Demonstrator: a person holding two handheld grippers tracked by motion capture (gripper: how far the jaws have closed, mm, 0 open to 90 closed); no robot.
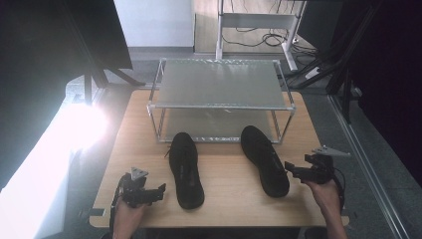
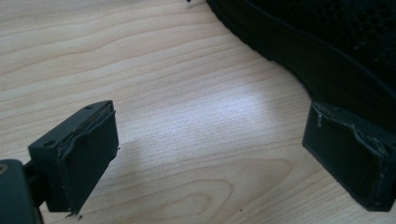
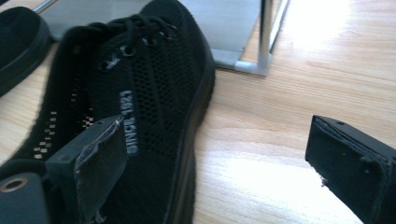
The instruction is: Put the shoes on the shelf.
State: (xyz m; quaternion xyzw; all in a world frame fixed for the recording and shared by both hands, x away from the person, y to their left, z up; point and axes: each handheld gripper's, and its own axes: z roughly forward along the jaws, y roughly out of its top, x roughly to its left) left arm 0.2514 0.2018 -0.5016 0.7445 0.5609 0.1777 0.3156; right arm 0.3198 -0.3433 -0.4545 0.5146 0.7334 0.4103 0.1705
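Observation:
Two black mesh lace-up shoes lie on the wooden table (image 1: 224, 199), toes toward the rack. The left shoe (image 1: 185, 169) has my left gripper (image 1: 160, 190) just to its left, open, low over bare wood. In the left gripper view that gripper (image 2: 212, 123) holds nothing, and the shoe's sole edge (image 2: 327, 51) runs past the right jaw. My right gripper (image 1: 289, 168) stands open beside the heel end of the right shoe (image 1: 264, 160). In the right gripper view the gripper (image 3: 217, 140) has its left jaw in front of the shoe (image 3: 154, 74) and its right jaw over wood.
A two-tier metal rack (image 1: 219, 84) with frosted shelves stands at the back of the table, and its corner post (image 3: 266, 37) rises close to the right shoe's toe. The other shoe (image 3: 18, 37) lies farther left. A strong light glares at the left (image 1: 79, 124).

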